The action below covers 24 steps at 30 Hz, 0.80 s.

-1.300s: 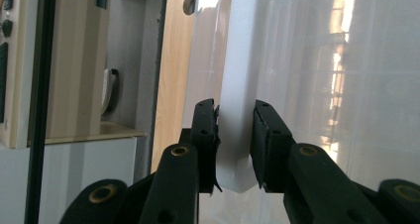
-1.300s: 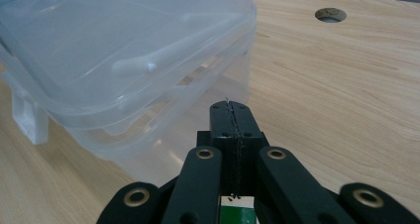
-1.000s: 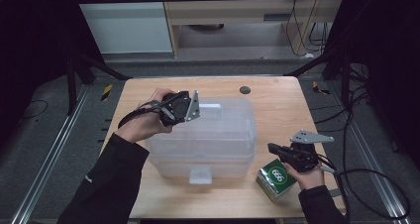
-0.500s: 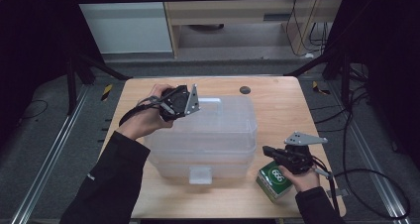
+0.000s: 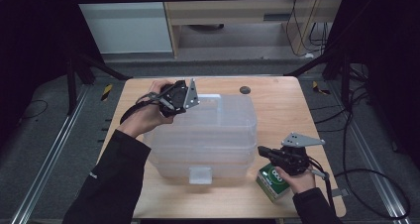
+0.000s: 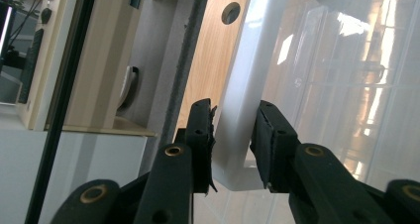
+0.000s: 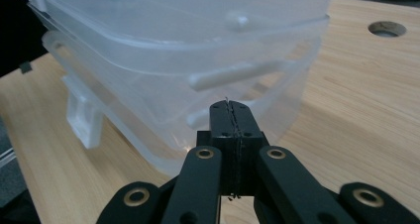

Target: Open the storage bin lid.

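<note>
Pale wooden counter (image 5: 277,105), round hole (image 5: 244,89) near its far edge, dark floor and cables all around, a light cabinet behind. Clear stacked plastic bins (image 5: 208,135) mid-counter. Left tool (image 5: 184,96) up at the bins' far left corner, jaws set either side of the white rim (image 6: 236,135), just been opening, small gaps to the pads, so probably no longer pinching. Right tool (image 5: 262,152) down at the bins' near right corner, jaws pressed fully together, empty, tips nearly at the bin wall. Green box (image 5: 272,180) just beneath the right hand. Since a second ago: right tool swung in closer to the bins; left barely shifted.
</note>
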Each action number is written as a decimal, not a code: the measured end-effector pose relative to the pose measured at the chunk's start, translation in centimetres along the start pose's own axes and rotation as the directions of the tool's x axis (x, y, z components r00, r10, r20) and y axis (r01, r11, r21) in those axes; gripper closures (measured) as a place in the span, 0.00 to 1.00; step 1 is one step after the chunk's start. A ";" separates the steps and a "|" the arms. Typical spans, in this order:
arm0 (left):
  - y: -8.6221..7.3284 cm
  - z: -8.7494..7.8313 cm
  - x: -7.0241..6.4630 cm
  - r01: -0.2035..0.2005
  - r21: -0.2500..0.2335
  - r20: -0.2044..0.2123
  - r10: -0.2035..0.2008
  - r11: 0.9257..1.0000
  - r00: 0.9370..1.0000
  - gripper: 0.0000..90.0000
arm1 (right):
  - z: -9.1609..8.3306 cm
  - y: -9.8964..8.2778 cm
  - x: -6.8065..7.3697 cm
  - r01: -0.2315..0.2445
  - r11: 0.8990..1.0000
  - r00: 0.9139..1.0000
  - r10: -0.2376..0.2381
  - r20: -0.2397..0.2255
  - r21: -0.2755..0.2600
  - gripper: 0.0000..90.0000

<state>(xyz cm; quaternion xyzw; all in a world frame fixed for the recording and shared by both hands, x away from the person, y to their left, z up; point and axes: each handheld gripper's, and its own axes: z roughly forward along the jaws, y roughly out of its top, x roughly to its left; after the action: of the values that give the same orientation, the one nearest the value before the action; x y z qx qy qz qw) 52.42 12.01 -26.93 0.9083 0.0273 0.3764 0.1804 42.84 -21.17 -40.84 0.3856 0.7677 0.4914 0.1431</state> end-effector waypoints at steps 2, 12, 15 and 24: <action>0.0 0.0 0.1 0.003 0.002 0.003 -0.003 1.000 1.000 0.78 | 0.0 0.2 0.3 -0.001 1.000 1.000 0.001 -0.019 -0.019 1.00; -0.2 0.1 0.2 0.024 -0.017 0.018 -0.024 1.000 1.000 0.77 | 0.4 0.7 1.1 0.005 0.998 0.999 -0.008 -0.044 -0.069 1.00; -0.4 0.0 0.1 0.048 -0.028 0.026 -0.047 0.998 0.999 0.74 | 0.4 0.6 1.1 0.003 0.998 0.999 -0.006 -0.046 -0.065 1.00; -2.9 -1.6 -0.3 0.194 -0.147 0.052 -0.188 0.970 0.981 0.58 | 0.5 0.5 1.1 0.003 0.998 0.999 -0.006 -0.045 -0.059 1.00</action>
<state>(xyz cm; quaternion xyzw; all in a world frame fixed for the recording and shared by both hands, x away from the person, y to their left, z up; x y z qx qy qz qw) 51.37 15.13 -27.15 0.8920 0.0824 0.3413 0.2847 42.62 -19.95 -40.46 0.3684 0.7568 0.5219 0.1383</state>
